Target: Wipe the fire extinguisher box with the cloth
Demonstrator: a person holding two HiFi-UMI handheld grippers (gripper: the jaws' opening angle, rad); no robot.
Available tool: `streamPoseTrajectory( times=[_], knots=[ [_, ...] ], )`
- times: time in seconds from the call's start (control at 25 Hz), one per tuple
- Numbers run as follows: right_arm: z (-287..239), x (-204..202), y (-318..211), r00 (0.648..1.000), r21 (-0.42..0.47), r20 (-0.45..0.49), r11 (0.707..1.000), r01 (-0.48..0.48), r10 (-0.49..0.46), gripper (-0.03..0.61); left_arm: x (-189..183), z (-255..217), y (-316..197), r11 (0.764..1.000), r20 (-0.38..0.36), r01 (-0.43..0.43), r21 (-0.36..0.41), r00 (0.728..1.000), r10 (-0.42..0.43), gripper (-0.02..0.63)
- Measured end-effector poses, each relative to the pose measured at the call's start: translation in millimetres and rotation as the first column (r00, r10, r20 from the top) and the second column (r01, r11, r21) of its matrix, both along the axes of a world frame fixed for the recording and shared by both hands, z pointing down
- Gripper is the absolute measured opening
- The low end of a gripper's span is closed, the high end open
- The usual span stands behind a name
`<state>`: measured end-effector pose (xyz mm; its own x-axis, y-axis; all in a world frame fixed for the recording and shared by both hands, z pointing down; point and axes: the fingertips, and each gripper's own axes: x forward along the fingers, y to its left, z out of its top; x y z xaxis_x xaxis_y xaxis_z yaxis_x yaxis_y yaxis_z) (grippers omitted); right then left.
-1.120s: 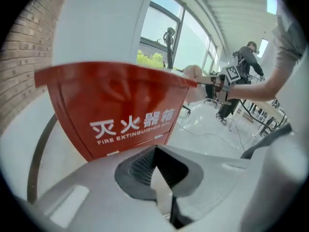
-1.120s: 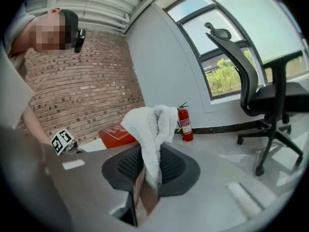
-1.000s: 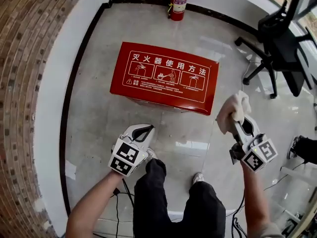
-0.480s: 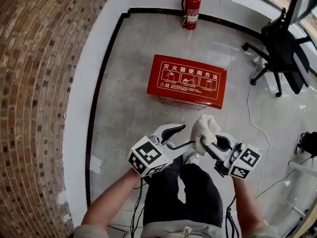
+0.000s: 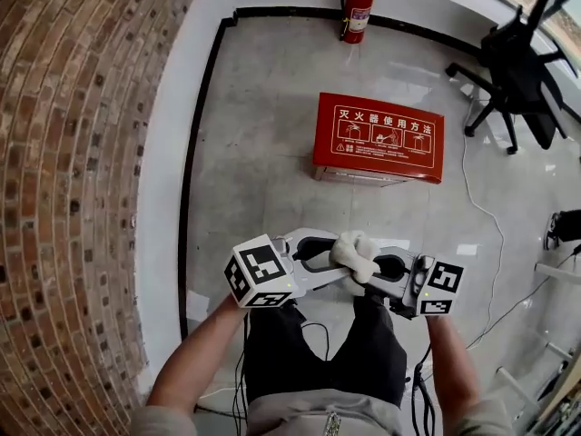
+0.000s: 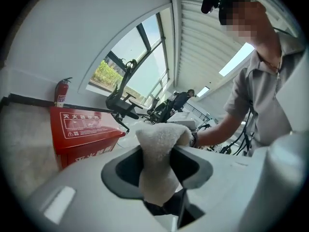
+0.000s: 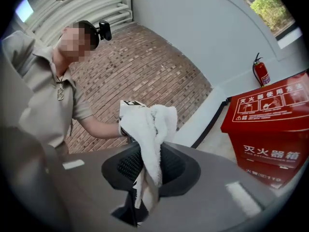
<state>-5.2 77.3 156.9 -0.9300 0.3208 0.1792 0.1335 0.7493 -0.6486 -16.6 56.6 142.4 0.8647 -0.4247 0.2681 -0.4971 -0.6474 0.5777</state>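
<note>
The red fire extinguisher box point(image 5: 381, 139) stands on the grey floor well ahead of me, its white instruction print facing up; it also shows in the left gripper view point(image 6: 82, 124) and the right gripper view point(image 7: 270, 115). Both grippers are held close to my body, tips facing each other. A white cloth point(image 5: 356, 249) is bunched between them. My right gripper point(image 5: 370, 267) is shut on the cloth point(image 7: 152, 129). My left gripper point(image 5: 338, 254) also has the cloth point(image 6: 159, 153) pinched between its jaws. Neither gripper is near the box.
A red fire extinguisher point(image 5: 358, 9) stands by the far wall behind the box. A black office chair point(image 5: 517, 71) is at the right, with a white cable point(image 5: 481, 207) on the floor beside the box. A curved brick wall point(image 5: 73, 153) runs along the left.
I have stepped back, so the box now lies farther away. The two grippers came together in front of me, and the left one closed on the cloth that the right one holds.
</note>
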Motion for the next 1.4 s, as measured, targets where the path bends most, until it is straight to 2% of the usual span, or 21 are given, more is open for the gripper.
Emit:
streamPoseTrajectory(
  times=[0.12, 0.16, 0.24, 0.32, 0.36, 0.44, 0.56, 0.64, 0.76, 0.88, 0.96, 1.0, 1.16, 1.4],
  knots=[
    [20.9, -56.1, 10.3, 0.994, 0.007, -0.076, 0.997, -0.079, 0.079, 0.115, -53.4, 12.8, 15.8, 1.0, 0.07, -0.027, 0.017, 0.997, 0.025, 0.134],
    [32.5, -70.4, 9.4, 0.984, 0.016, -0.12, 0.991, -0.13, 0.131, 0.156, -69.5, 19.3, 19.0, 1.0, 0.098, -0.019, 0.019, 0.995, 0.017, 0.125],
    [58.1, -89.3, -2.4, 0.946, 0.047, -0.204, 0.968, -0.246, 0.25, 0.309, -100.4, 35.1, 17.2, 0.999, 0.144, 0.028, 0.017, 0.989, -0.03, 0.121],
    [81.2, -96.9, -24.2, 0.892, 0.082, -0.258, 0.929, -0.362, 0.371, 0.316, -131.5, 52.1, 1.3, 0.995, 0.159, 0.103, 0.005, 0.982, -0.102, 0.121],
    [90.8, -96.7, -34.3, 0.861, 0.102, -0.279, 0.904, -0.415, 0.426, 0.308, -145.3, 59.2, -9.5, 0.991, 0.157, 0.137, -0.001, 0.978, -0.135, 0.121],
    [106.2, -90.9, -50.7, 0.801, 0.158, -0.307, 0.857, -0.49, 0.515, 0.238, -166.7, 71.9, -34.1, 0.983, 0.152, 0.183, 0.0, 0.972, -0.18, 0.121],
    [122.7, -83.0, -71.7, 0.753, 0.256, -0.303, 0.811, -0.526, 0.584, 0.075, -177.9, 97.3, -69.4, 0.984, 0.167, 0.176, 0.025, 0.97, -0.178, 0.121],
    [135.5, -85.9, -81.9, 0.75, 0.296, -0.283, 0.798, -0.524, 0.598, 0.027, -175.1, 123.0, -83.0, 0.994, 0.208, 0.102, 0.043, 0.972, -0.109, 0.121],
    [160.1, -99.5, -90.9, 0.765, 0.333, -0.256, 0.796, -0.505, 0.592, 0.026, -170.2, 167.9, -95.2, 0.997, 0.278, -0.036, 0.065, 0.96, 0.017, 0.121],
    [186.3, -107.4, -88.6, 0.793, 0.386, -0.255, 0.81, -0.441, 0.553, 0.026, -163.6, 201.8, -105.4, 0.987, 0.279, -0.109, 0.115, 0.957, 0.073, 0.121],
    [204.9, -110.2, -87.7, 0.803, 0.417, -0.264, 0.814, -0.404, 0.534, 0.026, -162.5, 217.6, -117.0, 0.977, 0.275, -0.132, 0.169, 0.958, 0.081, 0.121],
    [213.1, -109.9, -89.6, 0.798, 0.433, -0.266, 0.807, -0.402, 0.541, 0.026, -162.1, 223.0, -124.2, 0.969, 0.277, -0.142, 0.202, 0.957, 0.082, 0.121],
    [235.0, -110.7, -106.9, 0.759, 0.495, -0.25, 0.753, -0.433, 0.601, 0.026, -160.0, 230.4, -152.4, 0.932, 0.284, -0.161, 0.324, 0.956, 0.067, 0.12],
    [267.4, -126.5, -117.5, 0.735, 0.552, -0.284, 0.731, -0.4, 0.616, 0.025, -175.3, 234.4, -200.7, 0.909, 0.28, -0.067, 0.411, 0.959, -0.056, 0.117]
  ],
)
